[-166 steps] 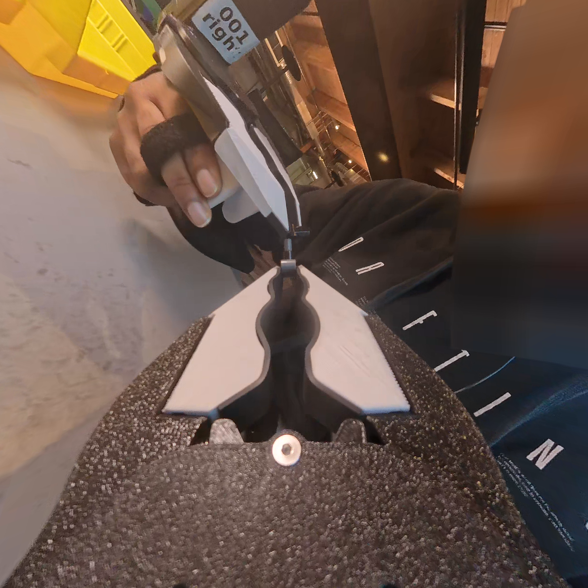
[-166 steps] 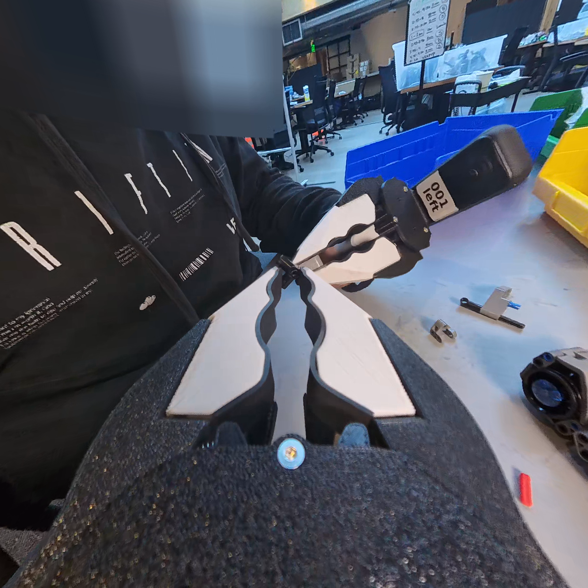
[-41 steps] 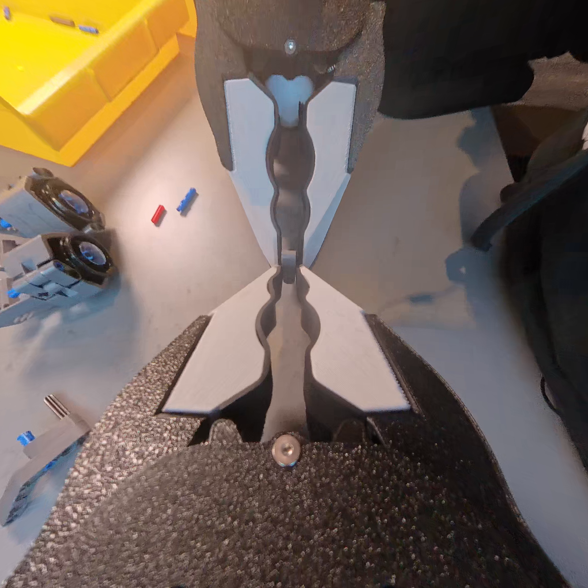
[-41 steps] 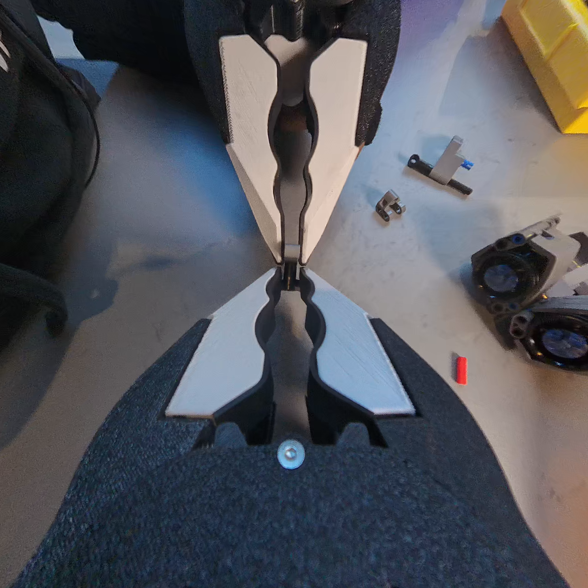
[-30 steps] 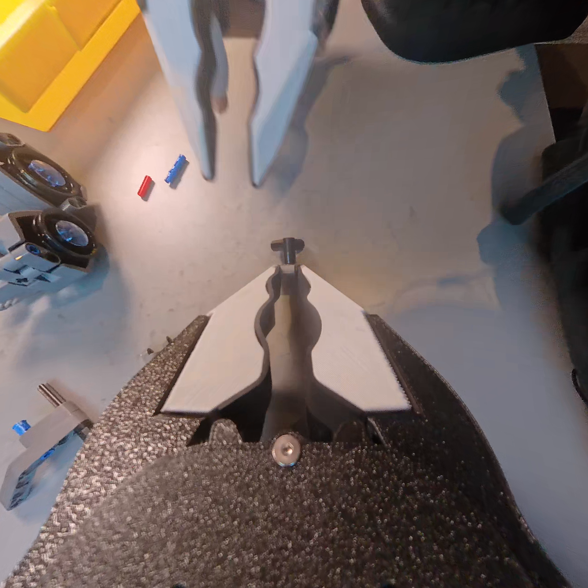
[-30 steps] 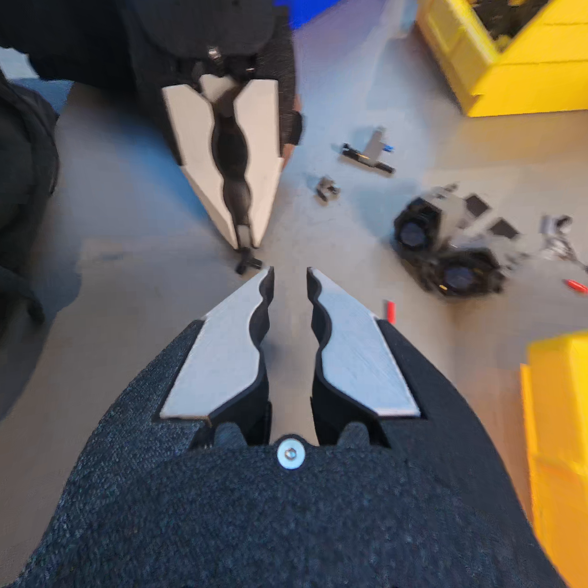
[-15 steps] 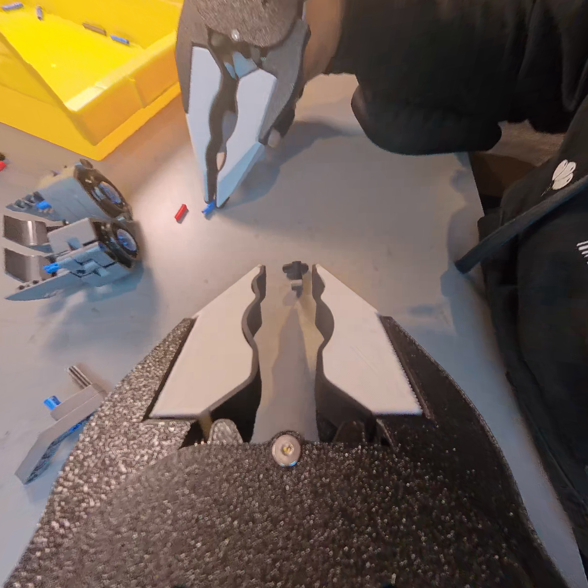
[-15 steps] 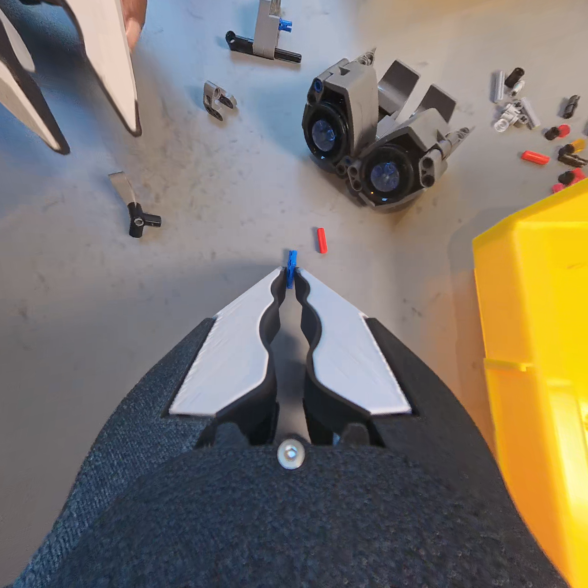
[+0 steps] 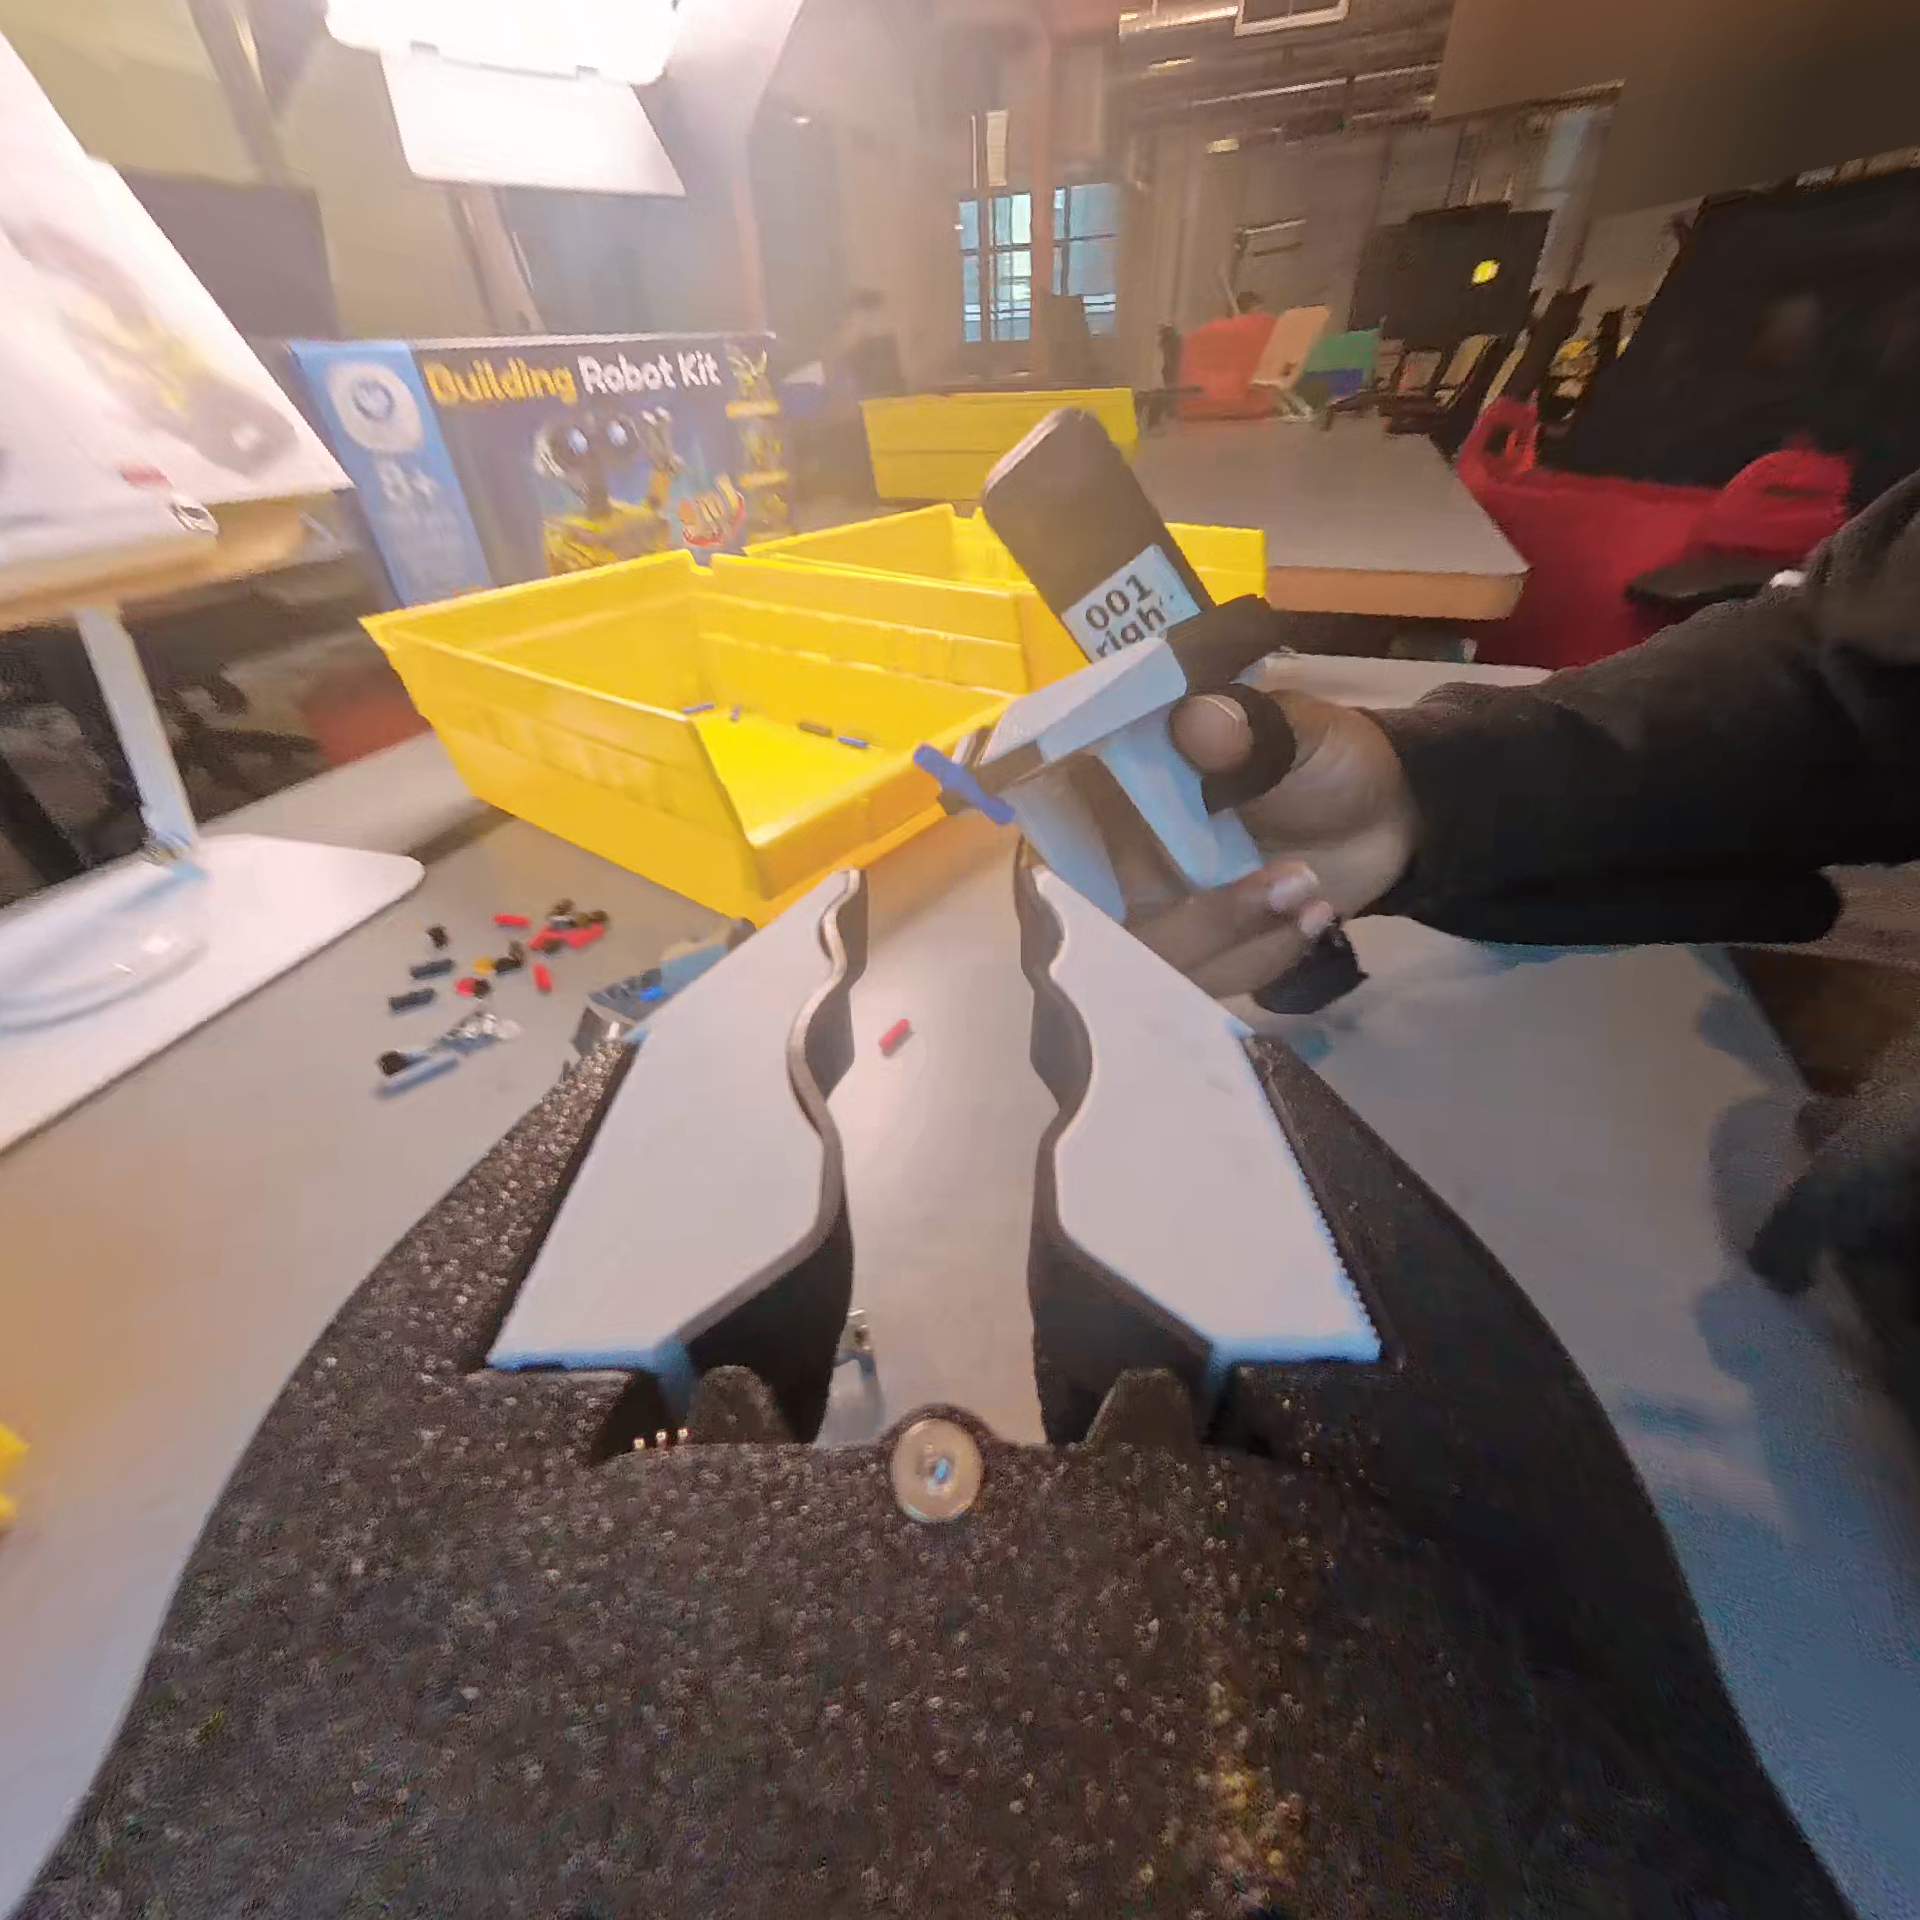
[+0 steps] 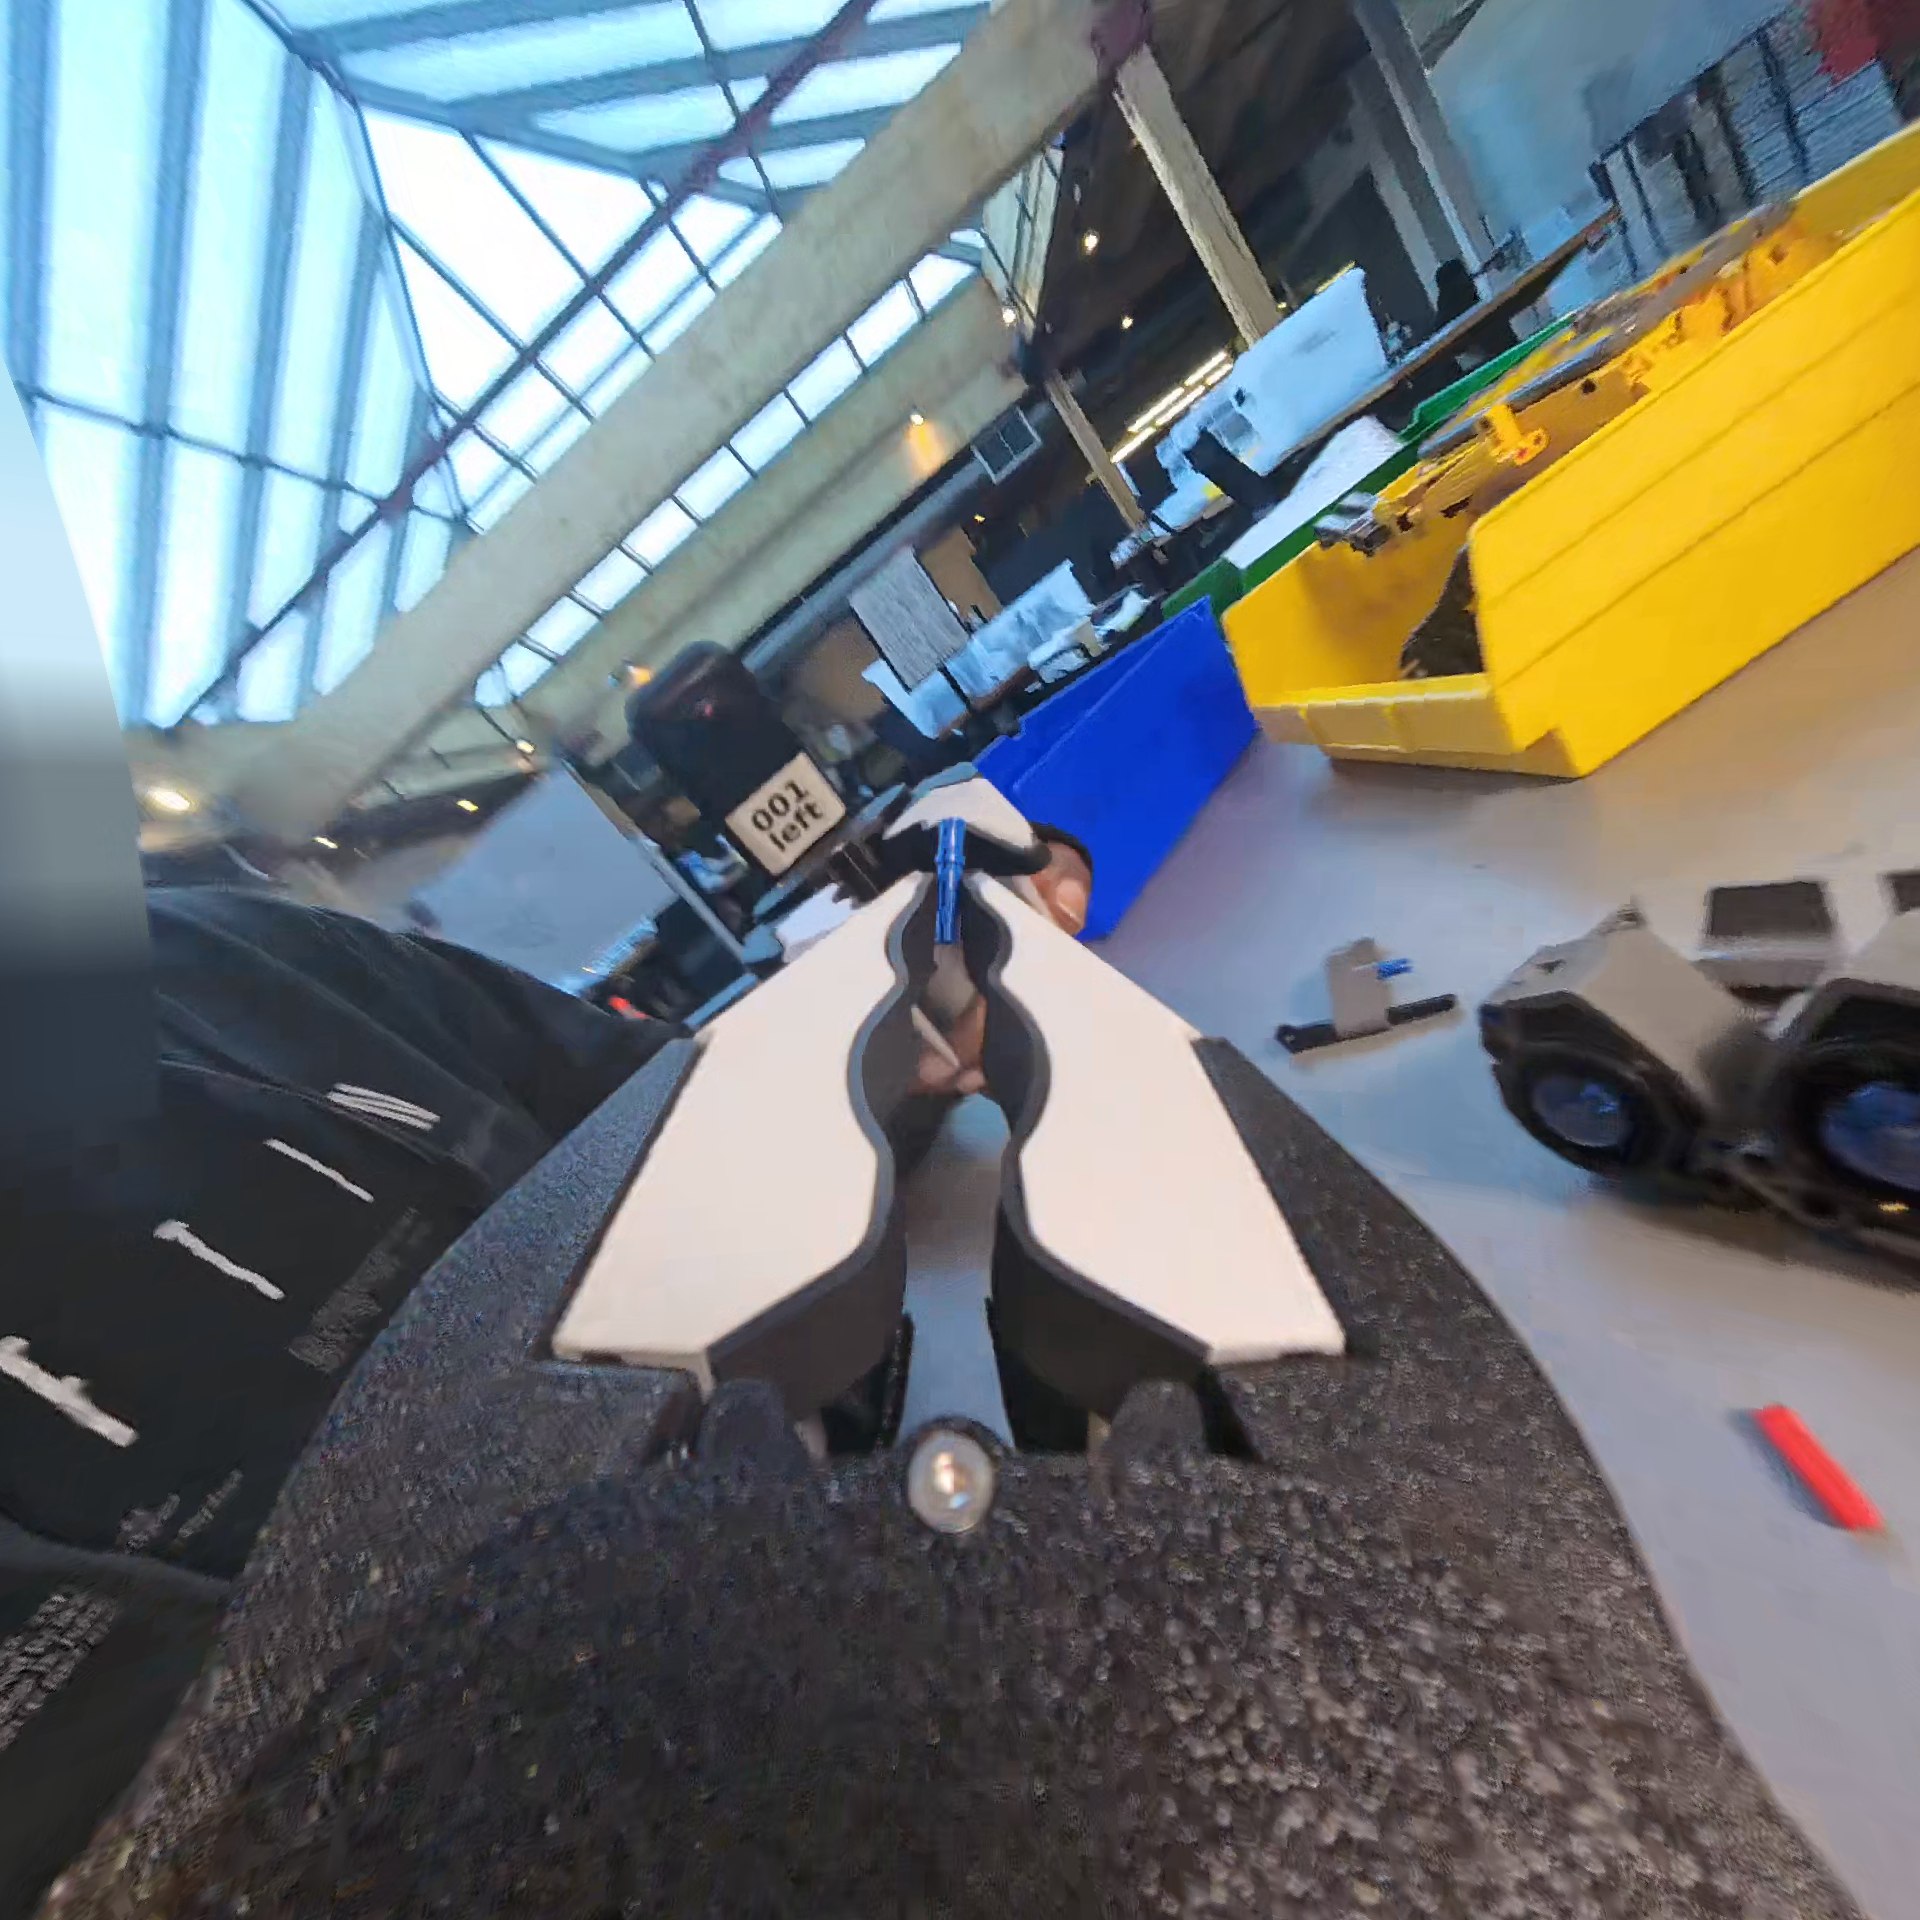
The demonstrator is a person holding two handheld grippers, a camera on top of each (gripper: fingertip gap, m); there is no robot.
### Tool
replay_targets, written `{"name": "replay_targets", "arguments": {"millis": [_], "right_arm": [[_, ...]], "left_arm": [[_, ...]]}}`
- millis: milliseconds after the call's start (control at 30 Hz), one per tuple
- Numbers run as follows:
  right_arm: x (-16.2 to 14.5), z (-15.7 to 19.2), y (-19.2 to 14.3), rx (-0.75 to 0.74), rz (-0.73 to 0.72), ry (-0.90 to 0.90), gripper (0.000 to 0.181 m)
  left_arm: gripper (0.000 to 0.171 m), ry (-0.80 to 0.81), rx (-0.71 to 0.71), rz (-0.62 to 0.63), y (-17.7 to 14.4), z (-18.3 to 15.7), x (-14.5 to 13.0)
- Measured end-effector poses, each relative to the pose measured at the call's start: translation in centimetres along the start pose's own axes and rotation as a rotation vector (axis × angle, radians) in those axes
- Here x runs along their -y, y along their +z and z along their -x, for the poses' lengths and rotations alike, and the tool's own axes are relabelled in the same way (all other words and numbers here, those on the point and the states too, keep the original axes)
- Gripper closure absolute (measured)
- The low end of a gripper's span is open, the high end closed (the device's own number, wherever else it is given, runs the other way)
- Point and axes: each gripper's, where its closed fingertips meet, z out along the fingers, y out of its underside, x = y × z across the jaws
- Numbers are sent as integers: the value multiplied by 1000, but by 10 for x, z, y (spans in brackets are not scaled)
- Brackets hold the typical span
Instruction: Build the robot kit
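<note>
The right tongs (image 10: pixel 945 896) are seen closed narrowly on a small blue pin (image 10: pixel 948 881), which is gripped at the very tips and stands out beyond them, clear of the worktop (image 10: pixel 1455 894). Half a second ago this pin was lying on the worktop at the tips; now it is carried in the air. In the left wrist view the pin is found at about 12 o'clock, just beyond the left tongs (image 9: pixel 938 878), which are held wide apart and empty. The right tongs are gripped by a hand (image 9: pixel 1299 831) at 2 o'clock. A red pin (image 9: pixel 894 1036) is left on the worktop between the left fingers, and a yellow bin (image 9: pixel 582 665) stands at 11 o'clock. In the right wrist view a grey lens assembly (image 10: pixel 1662 1081) lies at 3 o'clock
</note>
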Motion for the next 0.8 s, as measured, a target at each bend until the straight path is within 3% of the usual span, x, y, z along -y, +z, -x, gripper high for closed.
{"name": "replay_targets", "arguments": {"millis": [67, 233, 500, 800], "right_arm": [[-3, 0, 3, 34, -22, 104, 179], [-13, 7, 7, 97, 23, 152, 179], [-29, 30, 3, 215, 177, 146, 179], [-54, 38, -11, 255, 381, 194, 179]], "left_arm": [[142, 43, 23, 2, 0, -1, 1], [137, 10, -9, 17, 2, -4, -3], [149, -64, -267, 13, -4, -36, 0], [153, -25, -419, 27, -11, -63, 1]]}}
